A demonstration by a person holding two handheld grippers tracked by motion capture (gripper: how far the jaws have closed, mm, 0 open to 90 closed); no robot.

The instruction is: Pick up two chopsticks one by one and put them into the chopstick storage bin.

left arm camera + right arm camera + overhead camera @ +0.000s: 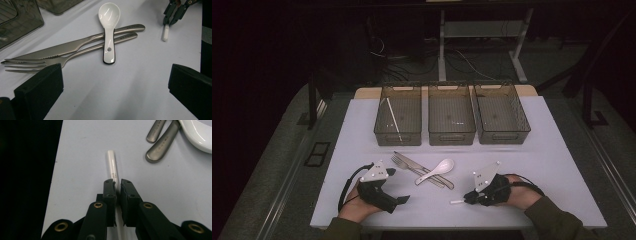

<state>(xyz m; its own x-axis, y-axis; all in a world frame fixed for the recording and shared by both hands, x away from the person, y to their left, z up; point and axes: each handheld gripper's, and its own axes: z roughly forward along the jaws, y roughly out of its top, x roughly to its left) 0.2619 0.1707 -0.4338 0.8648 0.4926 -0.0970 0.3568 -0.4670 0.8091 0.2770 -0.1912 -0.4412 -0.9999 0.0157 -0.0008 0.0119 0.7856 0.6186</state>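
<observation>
Lying on the tabletop (552, 165) near its front edge, the white chopstick (111, 162) runs lengthwise straight out between the jaws of the right hand-held gripper (117, 185), which has closed down on it. The left hand-held gripper (401, 199) rests wide open, holding nothing, farther off.

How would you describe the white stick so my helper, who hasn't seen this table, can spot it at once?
On the white table, look at the near edge, right of the fork, knife and spoon pile. There the right gripper is shut on a thin white chopstick lying flat. It is the lone plain round rod, apart from the metal cutlery.
</observation>
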